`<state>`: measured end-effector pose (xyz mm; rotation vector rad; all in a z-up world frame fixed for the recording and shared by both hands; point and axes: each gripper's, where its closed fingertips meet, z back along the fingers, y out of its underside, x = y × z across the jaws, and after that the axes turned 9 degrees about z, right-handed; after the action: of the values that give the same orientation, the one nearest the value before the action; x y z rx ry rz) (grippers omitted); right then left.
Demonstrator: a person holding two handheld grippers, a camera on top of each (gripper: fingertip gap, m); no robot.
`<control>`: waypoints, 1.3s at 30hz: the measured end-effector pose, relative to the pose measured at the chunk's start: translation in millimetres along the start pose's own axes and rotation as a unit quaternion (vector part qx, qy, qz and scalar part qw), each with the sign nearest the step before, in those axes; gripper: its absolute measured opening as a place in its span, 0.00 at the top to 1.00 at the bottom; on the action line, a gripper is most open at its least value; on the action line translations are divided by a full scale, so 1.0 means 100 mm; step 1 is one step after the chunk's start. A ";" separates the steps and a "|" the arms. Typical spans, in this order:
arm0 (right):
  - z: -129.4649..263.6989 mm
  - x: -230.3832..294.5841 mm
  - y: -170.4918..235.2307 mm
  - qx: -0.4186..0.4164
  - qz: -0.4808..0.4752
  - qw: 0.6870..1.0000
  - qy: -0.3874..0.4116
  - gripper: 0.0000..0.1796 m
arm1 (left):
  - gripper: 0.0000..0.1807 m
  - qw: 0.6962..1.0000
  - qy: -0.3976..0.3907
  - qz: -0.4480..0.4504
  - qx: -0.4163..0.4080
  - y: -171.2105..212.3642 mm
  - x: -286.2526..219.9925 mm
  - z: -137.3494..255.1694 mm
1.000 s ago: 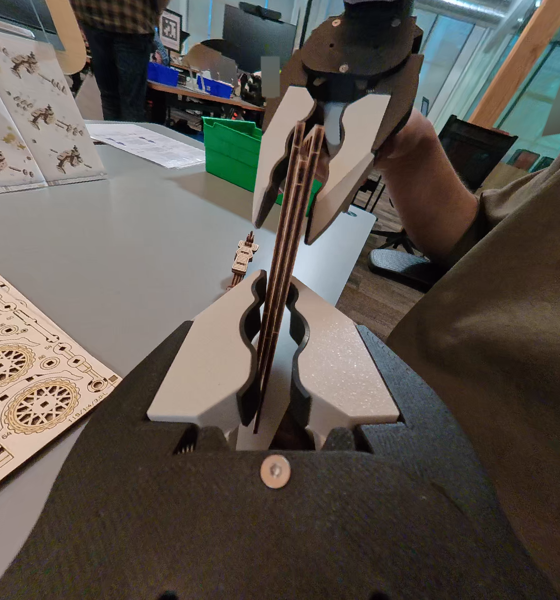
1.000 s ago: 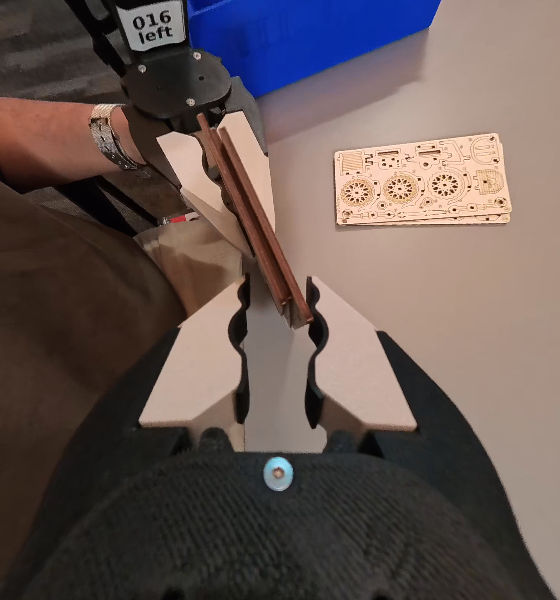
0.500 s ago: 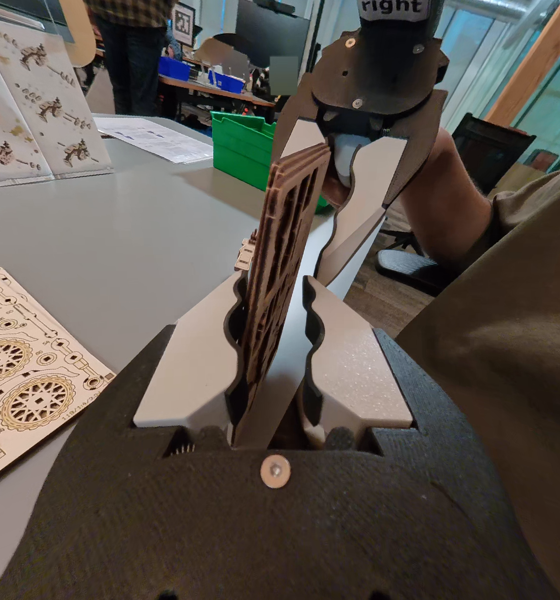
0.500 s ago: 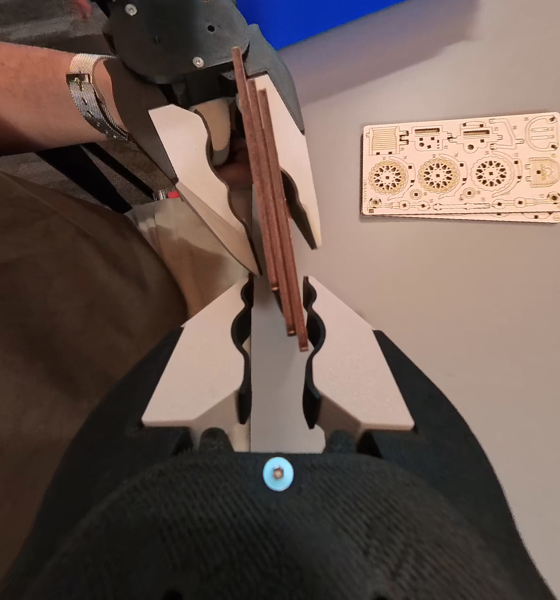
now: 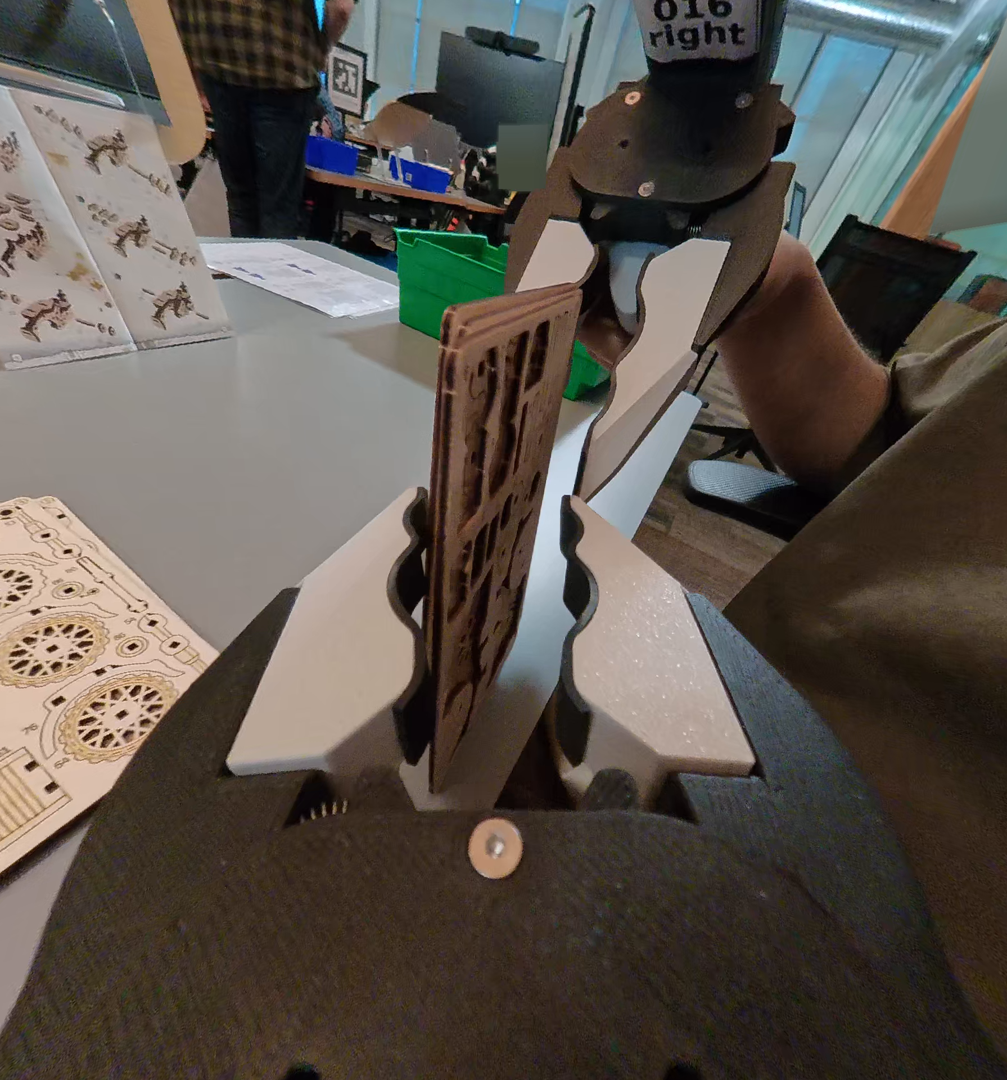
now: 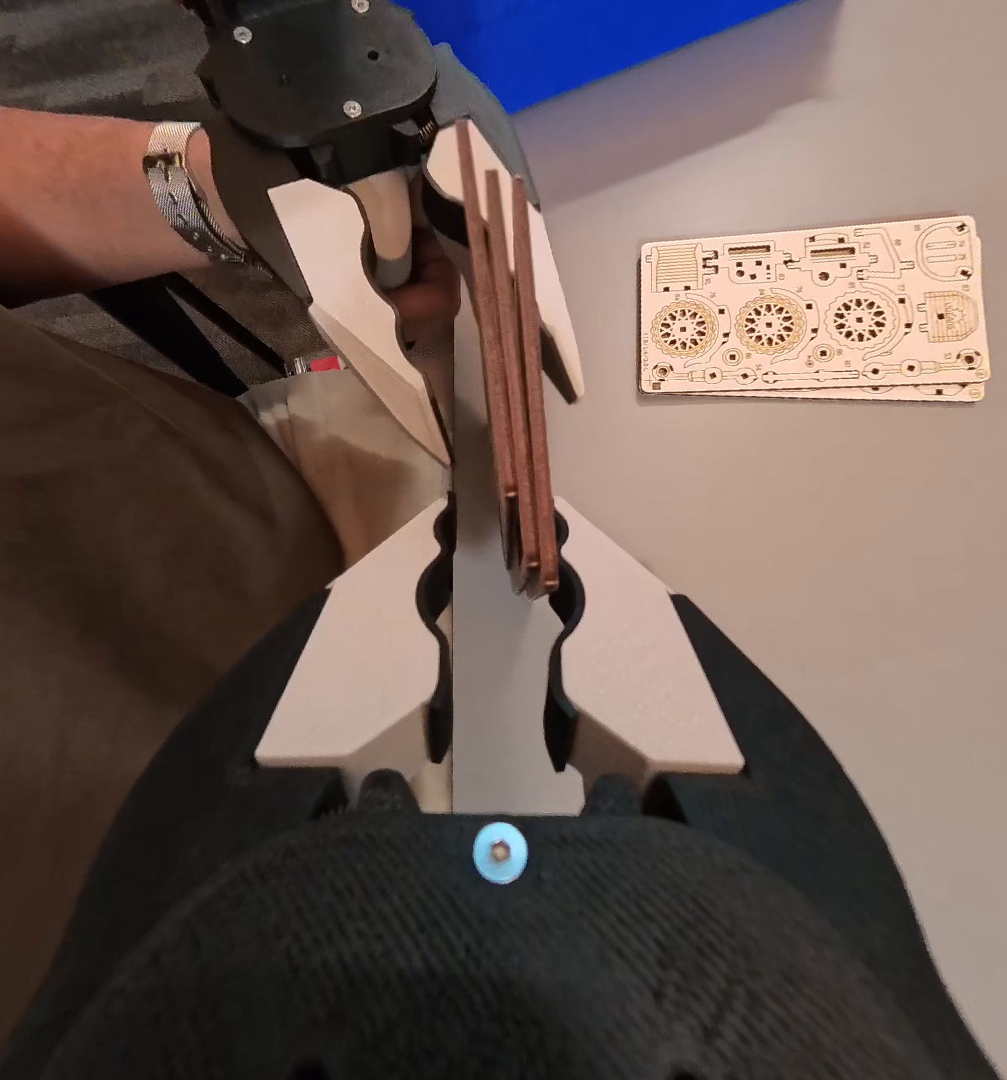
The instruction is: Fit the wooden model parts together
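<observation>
A stack of three dark brown laser-cut wooden sheets [image 5: 489,526] stands on edge between my two grippers, which face each other. My left gripper [image 5: 489,499] is open; the stack leans against its left finger [image 5: 343,643], with a gap to the right finger. My right gripper [image 6: 504,499] is open too; the stack's end [image 6: 533,549] lies against its right finger [image 6: 623,643]. The right gripper also shows in the left wrist view [image 5: 542,467], and the left gripper in the right wrist view [image 6: 507,426]. Pale wooden parts sheets [image 6: 810,310] lie flat on the grey table [image 5: 197,438].
The pale parts sheets are at my left [image 5: 51,643]. Printed instruction sheets [image 5: 80,204] stand at the back left, beside a paper [image 5: 302,280] and a green bin [image 5: 448,280]. A blue bin [image 6: 577,41] is behind. A person [image 5: 255,87] stands far off. The table edge runs under the grippers. Less than 4 cm separates the two grippers' tips.
My left gripper has opened and let go of its clamp on the wooden stack. The stack has turned so its broad face shows and now leans on one finger. The right gripper drew closer.
</observation>
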<state>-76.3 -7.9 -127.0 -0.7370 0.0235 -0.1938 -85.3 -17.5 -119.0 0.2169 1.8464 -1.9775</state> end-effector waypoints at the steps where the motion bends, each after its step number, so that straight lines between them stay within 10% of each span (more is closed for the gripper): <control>1: 0.00 0.00 0.00 0.000 0.000 1.000 0.000 0.84 | 0.76 1.000 -0.001 0.000 0.000 -0.01 0.01 0.02; 22: -0.10 -0.04 -0.11 -0.025 -0.005 1.000 0.008 0.96 | 0.51 1.000 0.006 -0.002 -0.017 -0.09 -0.16 -0.06; 33: 0.29 -0.81 -0.72 -0.136 -0.101 0.985 0.033 0.96 | 0.55 0.958 -0.139 0.078 -0.238 -0.79 0.50 0.74; 39: -0.04 -1.44 -0.85 -0.133 -0.226 0.959 -0.111 0.96 | 0.55 0.953 -0.198 0.066 -0.219 -0.68 0.73 0.88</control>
<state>-232.5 -45.4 -80.0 -1.0243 -0.3416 -0.5518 -163.2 -116.8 -76.1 -0.1750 1.8796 -1.3537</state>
